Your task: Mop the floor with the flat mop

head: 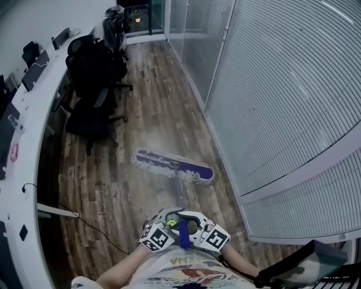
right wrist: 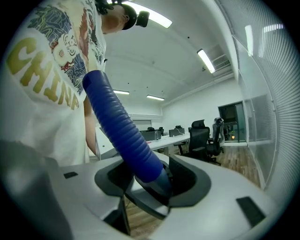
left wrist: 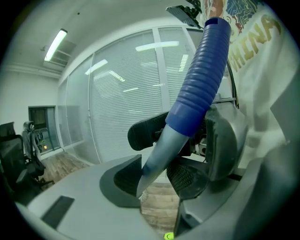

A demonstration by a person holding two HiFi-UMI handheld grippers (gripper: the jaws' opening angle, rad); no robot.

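Both grippers clamped on the flat mop handle, mop head (head: 175, 166) down on the wood floor (head: 141, 113) straight ahead.
Left gripper (left wrist: 157, 176) clenches the grey pole (left wrist: 161, 150) just under the blue ribbed grip (right wrist: 119, 129). Right gripper (right wrist: 147, 180) clenches that grip's lower end, so left looks slightly nearer the head. Head's long axis runs crosswise to the pole, one end near the glass partition (head: 271, 101). Shirt (right wrist: 44, 70) reads "CHINA".

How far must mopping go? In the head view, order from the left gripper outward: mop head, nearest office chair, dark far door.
1. Mop head, just ahead.
2. Nearest office chair, left, beside the desk.
3. Dark far door, corridor's end.
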